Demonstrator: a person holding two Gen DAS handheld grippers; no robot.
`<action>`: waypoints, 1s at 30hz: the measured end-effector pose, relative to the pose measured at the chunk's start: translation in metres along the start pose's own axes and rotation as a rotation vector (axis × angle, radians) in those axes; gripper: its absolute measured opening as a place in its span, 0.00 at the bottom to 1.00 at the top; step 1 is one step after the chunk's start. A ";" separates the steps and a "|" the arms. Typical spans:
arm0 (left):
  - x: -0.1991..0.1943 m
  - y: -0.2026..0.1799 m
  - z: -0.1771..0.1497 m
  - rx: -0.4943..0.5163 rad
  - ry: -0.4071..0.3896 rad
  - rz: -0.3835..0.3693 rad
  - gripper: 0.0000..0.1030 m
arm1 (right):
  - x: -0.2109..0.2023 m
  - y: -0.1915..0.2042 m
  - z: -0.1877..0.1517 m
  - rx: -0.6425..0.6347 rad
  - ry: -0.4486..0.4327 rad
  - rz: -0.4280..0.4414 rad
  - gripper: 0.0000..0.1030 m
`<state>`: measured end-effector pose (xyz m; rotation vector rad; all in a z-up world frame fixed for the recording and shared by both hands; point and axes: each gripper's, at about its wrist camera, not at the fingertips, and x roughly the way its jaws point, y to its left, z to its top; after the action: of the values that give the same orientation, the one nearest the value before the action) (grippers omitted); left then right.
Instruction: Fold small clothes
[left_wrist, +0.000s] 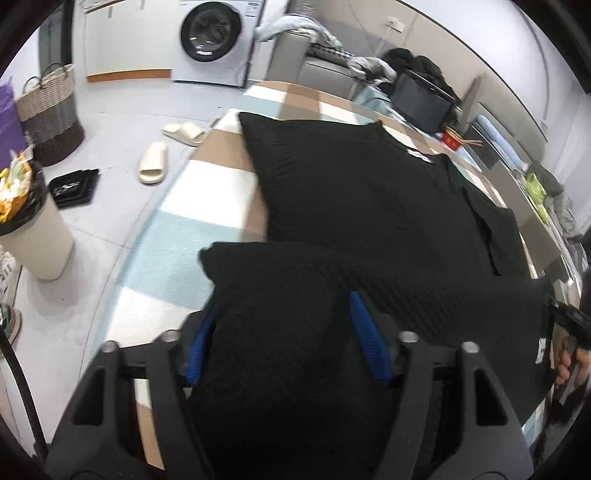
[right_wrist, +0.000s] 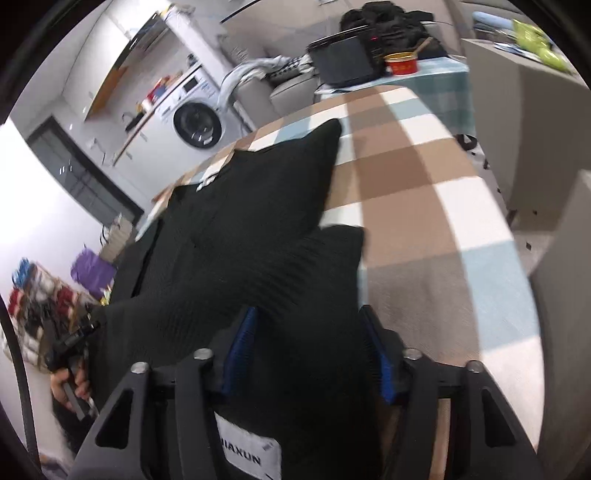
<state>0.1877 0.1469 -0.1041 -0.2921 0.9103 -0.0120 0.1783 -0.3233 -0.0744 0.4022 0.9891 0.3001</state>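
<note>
Garment: while you look down, your black knit top (left_wrist: 362, 192) lies spread on the checked surface (left_wrist: 207, 192), near hem folded over.
Left gripper (left_wrist: 284, 339): released, pads apart, cloth lying between them.
Right gripper (right_wrist: 310, 350): released likewise, straddling the hem by its white label (right_wrist: 251, 454).
Beyond: washing machine (left_wrist: 214, 37) far left.

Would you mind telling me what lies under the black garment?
The black garment lies on a checked cloth of brown, white and pale blue squares. What the cloth covers is hidden, as is anything beneath the garment's middle.
</note>
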 end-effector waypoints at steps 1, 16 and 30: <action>0.002 -0.004 0.000 0.017 0.005 -0.007 0.38 | 0.002 0.007 0.000 -0.027 0.008 -0.012 0.35; -0.028 -0.032 -0.042 0.145 0.017 0.011 0.34 | -0.032 0.020 -0.052 -0.127 0.017 -0.084 0.25; -0.096 0.011 -0.096 0.046 -0.054 -0.043 0.62 | -0.104 -0.002 -0.098 -0.103 -0.036 0.012 0.52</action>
<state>0.0530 0.1464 -0.0875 -0.2681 0.8490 -0.0638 0.0409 -0.3501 -0.0461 0.3190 0.9317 0.3524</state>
